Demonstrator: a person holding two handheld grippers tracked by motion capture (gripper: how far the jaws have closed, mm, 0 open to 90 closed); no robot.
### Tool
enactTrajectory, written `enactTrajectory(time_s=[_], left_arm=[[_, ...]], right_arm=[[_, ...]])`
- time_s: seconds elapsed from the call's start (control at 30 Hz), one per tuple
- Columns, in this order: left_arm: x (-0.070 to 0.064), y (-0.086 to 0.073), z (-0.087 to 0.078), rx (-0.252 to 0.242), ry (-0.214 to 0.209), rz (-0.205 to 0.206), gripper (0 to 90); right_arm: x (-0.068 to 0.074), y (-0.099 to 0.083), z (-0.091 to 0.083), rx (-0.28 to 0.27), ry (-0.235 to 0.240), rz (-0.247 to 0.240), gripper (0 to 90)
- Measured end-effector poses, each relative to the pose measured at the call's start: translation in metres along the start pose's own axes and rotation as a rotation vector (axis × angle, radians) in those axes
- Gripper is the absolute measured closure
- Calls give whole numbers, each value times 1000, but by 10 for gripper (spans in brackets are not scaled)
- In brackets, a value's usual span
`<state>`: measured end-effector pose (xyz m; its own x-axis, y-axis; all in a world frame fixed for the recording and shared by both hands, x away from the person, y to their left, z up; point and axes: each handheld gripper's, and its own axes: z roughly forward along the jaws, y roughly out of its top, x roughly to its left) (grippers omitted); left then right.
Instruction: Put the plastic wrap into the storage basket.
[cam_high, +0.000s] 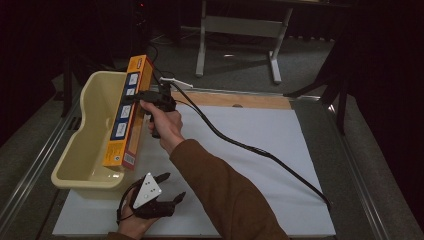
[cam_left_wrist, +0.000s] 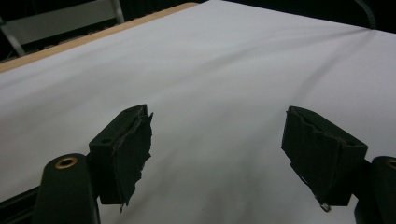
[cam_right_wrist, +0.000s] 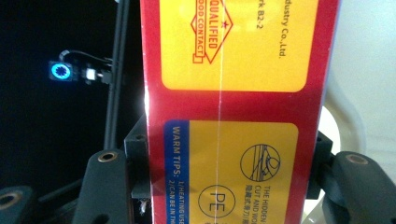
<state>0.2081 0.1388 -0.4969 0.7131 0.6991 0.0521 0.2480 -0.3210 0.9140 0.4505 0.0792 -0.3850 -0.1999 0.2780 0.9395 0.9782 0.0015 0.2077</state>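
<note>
A long orange and red box (cam_high: 128, 113) with printed labels hangs above the cream plastic tub (cam_high: 95, 107) at the table's left. My right gripper (cam_high: 141, 97) is shut on the box about midway along it, held by a hand in a brown sleeve. In the right gripper view the box (cam_right_wrist: 238, 112) stands between the two black jaws, which press on both its sides. My left gripper (cam_high: 173, 187) rests near the table's front edge, open, its fingers (cam_left_wrist: 122, 154) spread wide over the white sheet with nothing between them.
A white sheet (cam_high: 250, 145) covers the table, with a wooden strip (cam_high: 235, 100) at its far edge. A black cable (cam_high: 250, 147) trails from the right gripper across the sheet to the right. A metal stand (cam_high: 240, 35) sits on the floor beyond.
</note>
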Motion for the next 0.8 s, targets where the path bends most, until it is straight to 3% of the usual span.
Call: enactTrajectory(time_s=[0.07, 0.13, 0.23, 0.33, 0.43, 0.8], left_arm=[[-1, 0, -1, -9, -5, 5, 239], [-1, 1, -3, -17, -8, 11, 239], [-2, 1, -4, -28, -9, 10, 239], [-1, 1, -6, -38, -12, 12, 238], [-1, 2, -7, -50, -20, 12, 236], [-1, 1, -11, -67, -18, 8, 235]], right_arm=[[3, -3, 5, 11, -4, -9, 396], [3, -5, 11, 23, 24, 17, 396], [6, -9, 20, 28, -2, 2, 396], [4, -11, 29, 40, 17, 14, 395], [2, -13, 37, 36, -2, 10, 395], [-6, -12, 42, 41, -48, 48, 392]])
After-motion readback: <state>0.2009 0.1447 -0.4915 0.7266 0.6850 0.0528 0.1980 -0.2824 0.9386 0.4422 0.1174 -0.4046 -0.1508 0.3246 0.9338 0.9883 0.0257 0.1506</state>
